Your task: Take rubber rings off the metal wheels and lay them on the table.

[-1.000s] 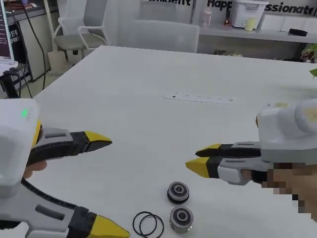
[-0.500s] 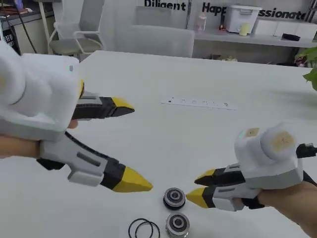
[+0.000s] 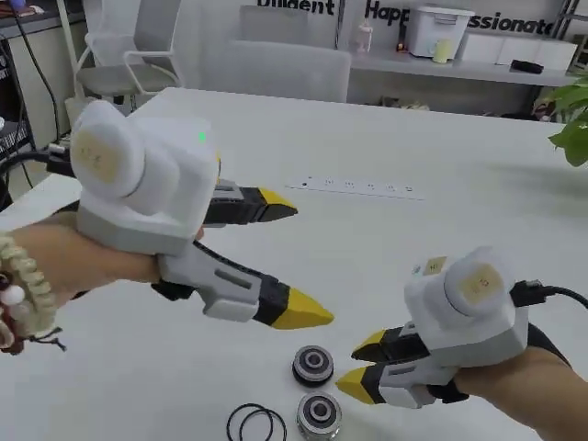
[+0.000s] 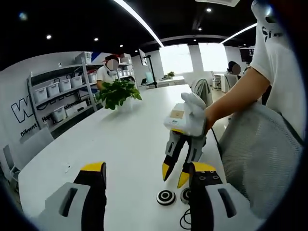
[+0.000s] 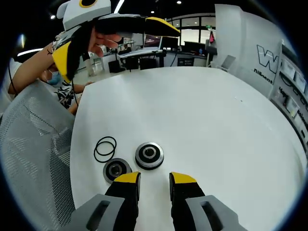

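Note:
Two small metal wheels lie near the table's front edge. The farther wheel [image 3: 313, 365] [image 5: 149, 155] has a dark rim, while the nearer wheel [image 3: 319, 413] [image 5: 117, 170] looks bare. Two loose black rubber rings [image 3: 255, 424] [image 5: 105, 148] lie overlapping just left of them. Low over the table, my right gripper [image 3: 354, 365] [image 5: 155, 179] is open by a narrow gap, its tips right beside the farther wheel and holding nothing. Up above the wheels and to their left, my left gripper [image 3: 303, 262] [image 4: 147, 168] is wide open and empty.
The white table [image 3: 386, 248] stretches far ahead, with a flush socket strip [image 3: 358, 186] in its middle. Chairs [image 3: 276, 69] stand at the far edge. A green plant [image 3: 574, 129] sits at the right. My mesh chair [image 5: 29, 159] is close behind the table's front edge.
My left gripper has risen and swung right to above the wheels, still wide open. My right gripper has dropped and moved left, close to the farther wheel. Wheels and rings lie as before.

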A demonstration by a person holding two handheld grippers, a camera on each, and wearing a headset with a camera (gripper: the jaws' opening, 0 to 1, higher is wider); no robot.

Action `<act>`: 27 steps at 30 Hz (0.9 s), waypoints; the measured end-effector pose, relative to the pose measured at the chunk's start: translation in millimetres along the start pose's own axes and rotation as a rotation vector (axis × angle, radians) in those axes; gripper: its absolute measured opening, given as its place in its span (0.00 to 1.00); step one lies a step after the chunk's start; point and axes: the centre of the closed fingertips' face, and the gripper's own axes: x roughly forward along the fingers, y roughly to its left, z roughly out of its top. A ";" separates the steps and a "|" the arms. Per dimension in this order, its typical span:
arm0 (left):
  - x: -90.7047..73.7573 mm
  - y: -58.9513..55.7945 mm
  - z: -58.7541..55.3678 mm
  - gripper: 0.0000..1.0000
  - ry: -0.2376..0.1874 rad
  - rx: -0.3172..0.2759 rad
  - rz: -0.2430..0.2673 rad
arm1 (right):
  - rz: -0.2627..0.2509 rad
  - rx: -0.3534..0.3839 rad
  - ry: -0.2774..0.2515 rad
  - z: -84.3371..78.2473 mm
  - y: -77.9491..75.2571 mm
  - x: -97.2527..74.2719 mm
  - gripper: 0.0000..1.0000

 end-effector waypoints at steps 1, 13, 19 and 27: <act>4.3 2.6 -3.8 0.60 -0.013 -0.016 0.020 | 0.002 -0.001 0.001 -0.1 0.6 0.7 0.22; 30.4 -12.0 -82.0 0.46 0.137 -0.084 0.031 | 0.012 -0.024 0.024 -3.3 5.8 6.0 0.23; 37.3 -21.0 -93.4 0.42 0.169 -0.093 0.015 | 0.011 -0.017 0.025 -4.0 5.3 7.8 0.23; 43.5 -26.8 -107.1 0.32 0.213 -0.082 0.019 | 0.030 0.014 0.006 -2.1 8.5 9.9 0.22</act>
